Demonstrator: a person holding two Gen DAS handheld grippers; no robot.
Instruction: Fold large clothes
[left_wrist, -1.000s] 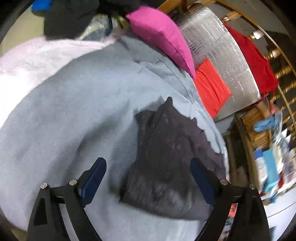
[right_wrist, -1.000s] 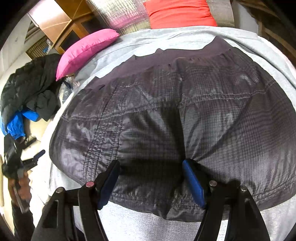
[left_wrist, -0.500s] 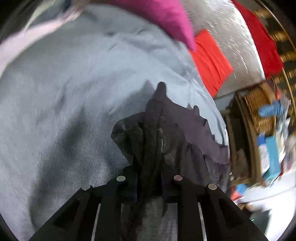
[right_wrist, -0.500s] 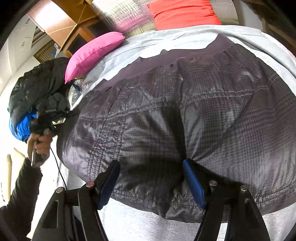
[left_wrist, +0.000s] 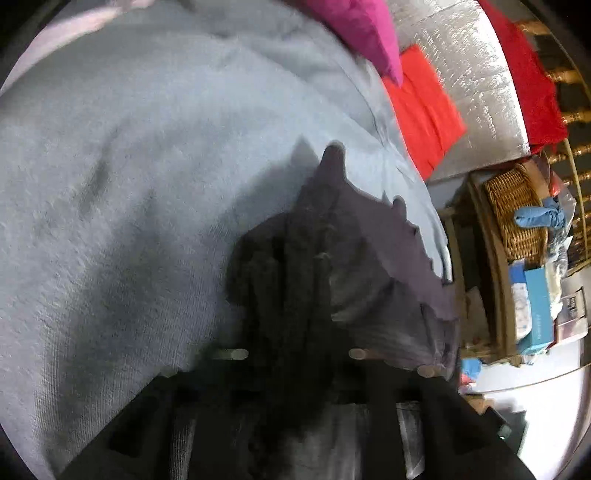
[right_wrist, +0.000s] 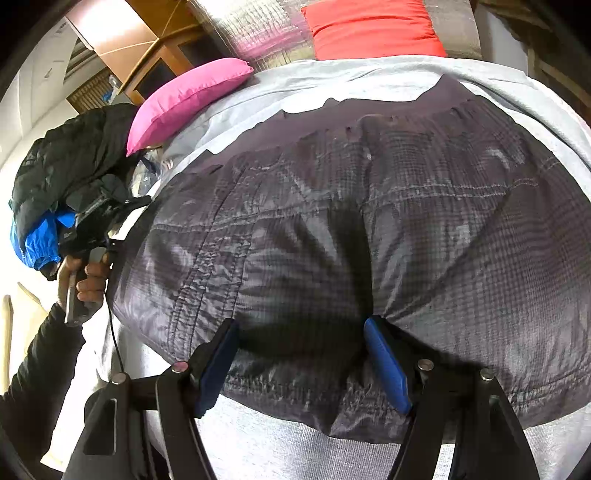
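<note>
Dark shorts (right_wrist: 369, 236) spread flat on grey bedding (left_wrist: 129, 184), waistband toward the red cushion (right_wrist: 373, 29). Left gripper (left_wrist: 295, 295) pinching a bunched fold at the shorts' left edge, jaws nearly together with fabric rucked up between them; right gripper (right_wrist: 299, 354) spread wide, hem lying between its blue pads (right_wrist: 388, 365), which do not seem to squeeze it. To do this fold well: hold the left pinch firm, lift just enough to clear the bedding, carry the edge straight across toward the far side, keep seams aligned, avoid dragging the whole garment; steady the hem with the right side or clamp it to share the fold. Against a second ago: left jaws wide then and well back over the bedding, now drawn in close onto the cloth, fabric gathered where it lay flat; right side unchanged; hand (right_wrist: 86, 273) with its gripper now close against the shorts' edge.
</note>
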